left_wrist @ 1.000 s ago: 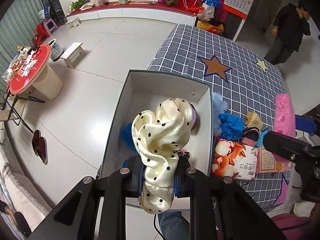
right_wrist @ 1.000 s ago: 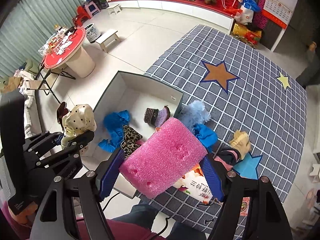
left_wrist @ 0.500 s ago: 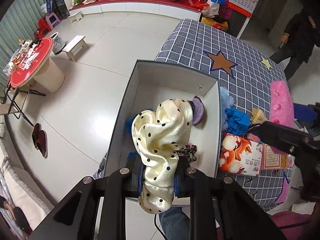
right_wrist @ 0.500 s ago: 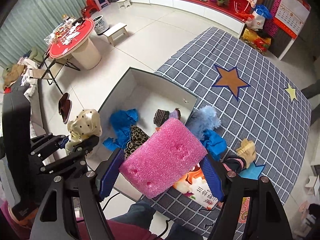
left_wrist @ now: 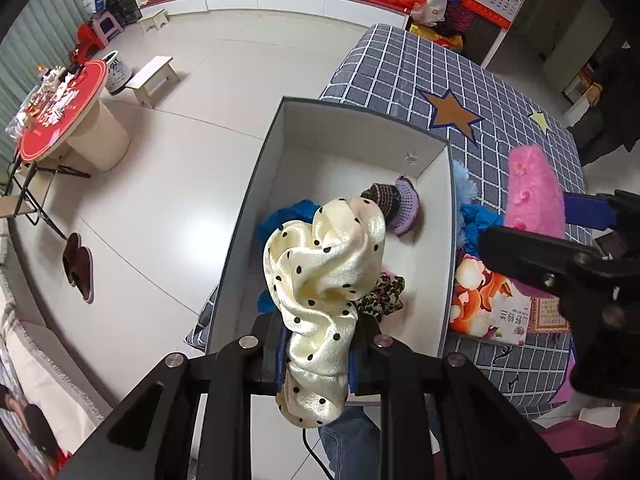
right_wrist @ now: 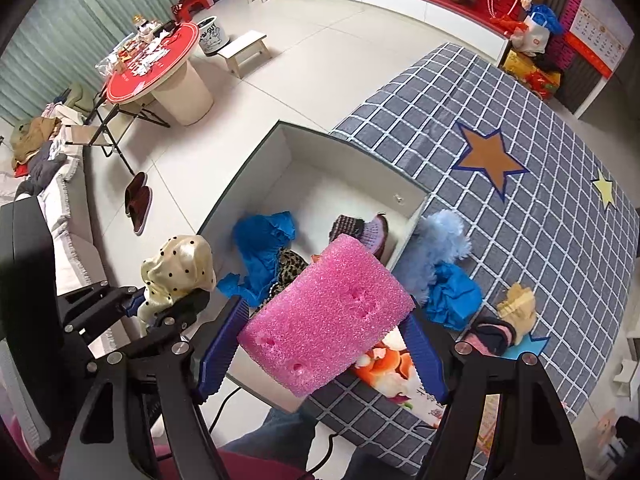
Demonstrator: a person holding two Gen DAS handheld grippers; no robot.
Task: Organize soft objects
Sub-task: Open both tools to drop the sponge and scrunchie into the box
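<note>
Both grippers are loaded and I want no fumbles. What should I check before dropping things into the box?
1. Left gripper shut on cream polka-dot satin cloth: ok.
2. Right gripper shut on pink foam sponge block: ok.
3. Cloth over open white cardboard box: ok.
4. Free floor space in box: ok, far end bare.
5. Sponge over box: cannot tell.

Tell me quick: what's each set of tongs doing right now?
Left tongs: closed on the cream polka-dot scrunchie.
Right tongs: closed on the pink sponge.
</note>
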